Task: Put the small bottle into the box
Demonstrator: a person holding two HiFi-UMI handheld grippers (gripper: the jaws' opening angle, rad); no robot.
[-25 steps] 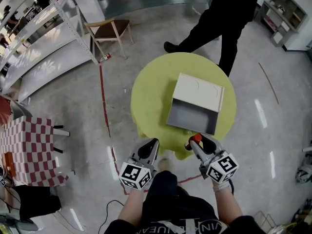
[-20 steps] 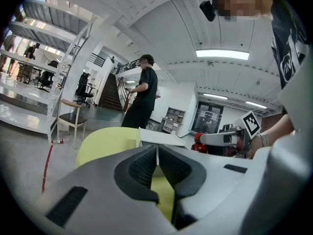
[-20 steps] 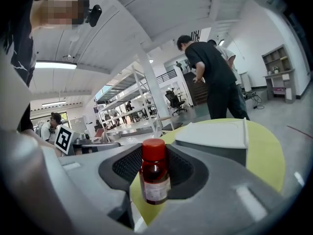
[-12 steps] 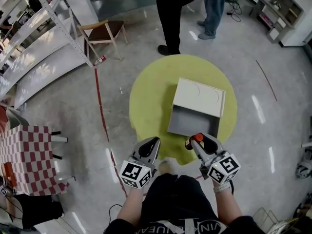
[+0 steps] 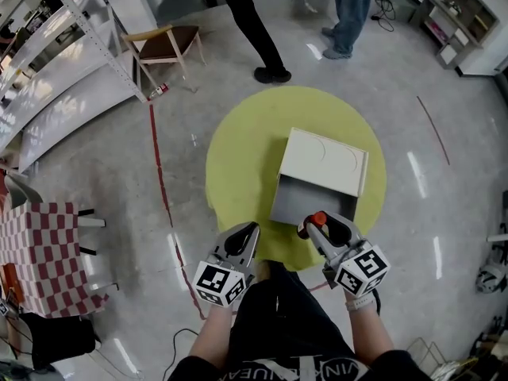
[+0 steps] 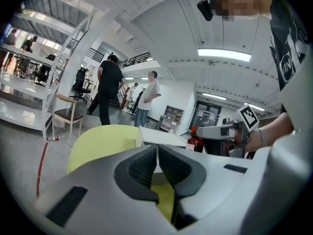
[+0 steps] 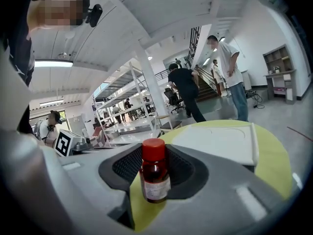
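While the right gripper (image 5: 315, 230) clamps the small bottle (image 7: 154, 173) upright over the table's (image 5: 242, 153) near edge, just beside the open box (image 5: 305, 203), the left gripper (image 5: 246, 236) hovers nearby, jaws pressed together on nothing.

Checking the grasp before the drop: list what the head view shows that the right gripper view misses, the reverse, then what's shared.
Head view only: the grey inside of the box, the red floor line. Right gripper view only: the small bottle with its label, clamped in the right gripper. Both: the red cap, the white lid, the yellow-green round table.
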